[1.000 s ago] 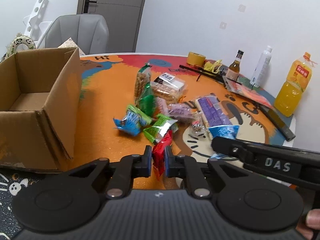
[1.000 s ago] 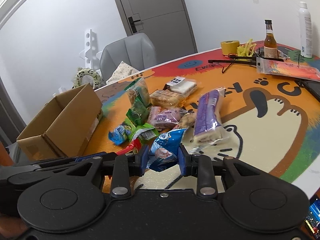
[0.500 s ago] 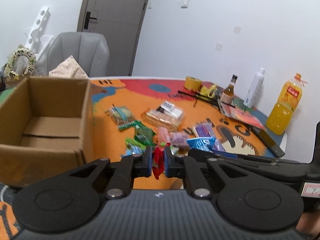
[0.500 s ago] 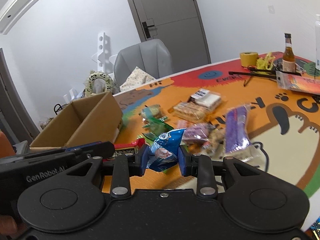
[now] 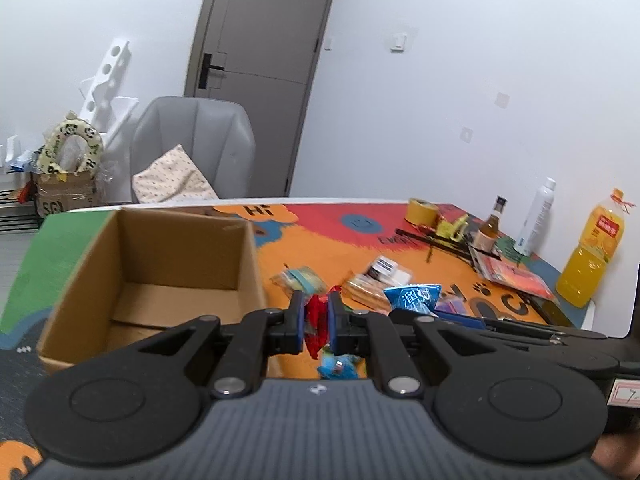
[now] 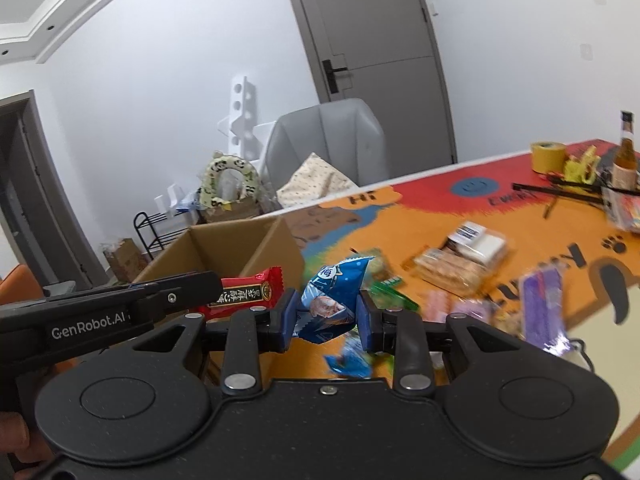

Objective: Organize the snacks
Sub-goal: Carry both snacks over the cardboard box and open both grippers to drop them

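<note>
The left gripper (image 5: 317,322) was closed almost fully on a thin red snack packet (image 5: 316,326), which stood upright between its blue pads and hung a little below them. The right gripper (image 6: 326,316) was closed only part way, because a puffy blue snack bag (image 6: 330,302) filled the space between its pads. Both packets were in the air, above the table. In the right wrist view the red packet (image 6: 244,294) showed just left of the blue bag, so the two grippers were side by side.

The open cardboard box (image 5: 156,280) stood at the left end of the table (image 5: 332,240), near the front edge, and what showed of its inside looked empty. The other snacks (image 6: 460,264) lay in a loose group on the orange part of the table mat, toward the middle, and a small blue packet (image 5: 338,366) lay just under the left gripper.

I judge that the step in hand was the carrying of two picked snacks to the box. The next move calls for bringing each gripper over the box opening, clear of its right wall, and lowering a little before the pads open. The grippers were close together, so one should release first, otherwise they may bump at the rim
</note>
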`<action>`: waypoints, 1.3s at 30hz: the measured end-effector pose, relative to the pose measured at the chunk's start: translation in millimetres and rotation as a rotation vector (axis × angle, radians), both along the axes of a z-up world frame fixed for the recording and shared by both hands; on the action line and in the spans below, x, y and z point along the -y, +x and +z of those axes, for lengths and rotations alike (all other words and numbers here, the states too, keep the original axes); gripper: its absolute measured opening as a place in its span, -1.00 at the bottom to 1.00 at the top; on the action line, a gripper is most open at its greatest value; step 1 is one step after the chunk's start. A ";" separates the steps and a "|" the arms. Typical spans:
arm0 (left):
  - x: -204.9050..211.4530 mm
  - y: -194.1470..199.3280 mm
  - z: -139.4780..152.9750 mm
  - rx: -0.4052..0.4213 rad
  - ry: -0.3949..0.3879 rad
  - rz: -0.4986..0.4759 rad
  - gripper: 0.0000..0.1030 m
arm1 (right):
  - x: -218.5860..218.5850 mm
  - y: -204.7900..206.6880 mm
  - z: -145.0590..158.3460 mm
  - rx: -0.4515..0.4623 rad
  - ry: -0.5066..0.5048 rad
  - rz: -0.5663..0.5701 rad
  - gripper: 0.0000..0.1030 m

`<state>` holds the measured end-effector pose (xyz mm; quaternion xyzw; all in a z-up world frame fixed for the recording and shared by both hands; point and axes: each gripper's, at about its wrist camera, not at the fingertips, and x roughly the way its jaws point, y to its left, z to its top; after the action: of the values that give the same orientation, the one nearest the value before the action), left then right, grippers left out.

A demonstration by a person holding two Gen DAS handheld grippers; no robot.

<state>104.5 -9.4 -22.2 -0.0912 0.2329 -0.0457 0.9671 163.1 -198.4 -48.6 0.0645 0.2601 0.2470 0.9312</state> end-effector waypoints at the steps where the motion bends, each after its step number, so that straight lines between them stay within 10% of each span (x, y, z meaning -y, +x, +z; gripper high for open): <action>1: -4.3 0.5 0.9 0.000 -0.002 0.006 -0.80 | -4.4 1.5 1.7 0.004 0.000 0.007 -0.43; 27: -108.1 8.6 -3.8 -0.047 -0.020 0.224 -0.78 | -105.5 30.0 5.2 -0.021 0.005 0.179 -0.33; 34: -107.0 7.2 -7.2 -0.050 -0.010 0.280 0.48 | -93.5 25.7 5.6 -0.015 0.005 0.141 0.21; 39: -95.9 6.1 -4.3 -0.033 0.005 0.275 0.79 | -68.6 23.0 0.4 -0.030 0.013 0.082 0.41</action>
<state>110.6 86.5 -26.6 -0.1209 0.2340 0.0895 0.9605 186.2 -129.8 -48.2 0.0635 0.2748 0.2858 0.9158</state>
